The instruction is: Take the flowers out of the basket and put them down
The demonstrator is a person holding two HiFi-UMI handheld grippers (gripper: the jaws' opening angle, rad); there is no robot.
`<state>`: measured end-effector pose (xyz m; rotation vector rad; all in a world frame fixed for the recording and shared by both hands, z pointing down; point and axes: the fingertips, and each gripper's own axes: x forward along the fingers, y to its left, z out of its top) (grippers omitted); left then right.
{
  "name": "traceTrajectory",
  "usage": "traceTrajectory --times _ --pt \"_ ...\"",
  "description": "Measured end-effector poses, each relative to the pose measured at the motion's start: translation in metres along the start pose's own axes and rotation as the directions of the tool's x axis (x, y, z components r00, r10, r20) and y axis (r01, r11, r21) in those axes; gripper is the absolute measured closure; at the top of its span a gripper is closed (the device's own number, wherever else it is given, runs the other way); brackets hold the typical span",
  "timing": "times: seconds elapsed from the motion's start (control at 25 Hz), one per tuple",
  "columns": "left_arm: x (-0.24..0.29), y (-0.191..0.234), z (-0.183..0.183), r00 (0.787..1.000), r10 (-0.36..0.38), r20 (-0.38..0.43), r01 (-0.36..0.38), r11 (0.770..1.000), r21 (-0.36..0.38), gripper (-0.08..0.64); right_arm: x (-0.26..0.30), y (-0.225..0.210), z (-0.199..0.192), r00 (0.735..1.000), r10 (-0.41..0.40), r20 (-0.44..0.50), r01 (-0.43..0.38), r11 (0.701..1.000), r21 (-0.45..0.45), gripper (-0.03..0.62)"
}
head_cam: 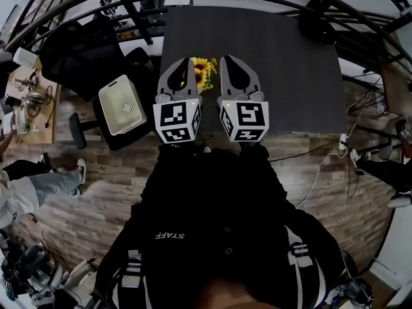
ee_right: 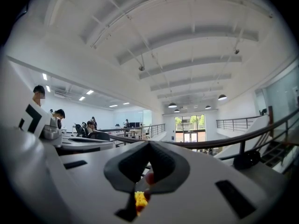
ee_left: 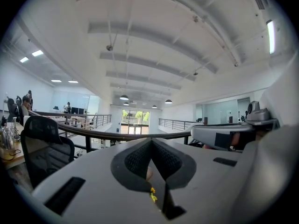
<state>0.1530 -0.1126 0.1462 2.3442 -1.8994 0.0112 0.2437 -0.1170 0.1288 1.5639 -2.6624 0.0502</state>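
Dark table holds sunflowers, flanked by left gripper and right gripper, fingers closed, empty; any stem grasp needs them opened.

Office clutter around my workspace, mostly in the head view.
I see a dark table top centre, a black office chair upper left, wood floor lower left, a white cable at right, a seated person's legs far left, and a railing mid-frame in the left gripper view.
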Motion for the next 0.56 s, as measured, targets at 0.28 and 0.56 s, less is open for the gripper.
traceTrajectory --times 0.28,0.56 --pt "0.0008 0.0042 -0.0014 1.000 0.003 -0.002 -0.003 1.000 0.000 0.560 0.0020 0.0049 -0.0010 1.000 0.008 -0.002 -0.008 1.000 -0.002 0.580" --pt "0.0013 0.0085 -0.0035 1.000 0.000 -0.009 0.000 1.000 0.000 0.560 0.0055 0.0086 -0.0019 1.000 0.008 -0.003 -0.008 1.000 -0.009 0.580"
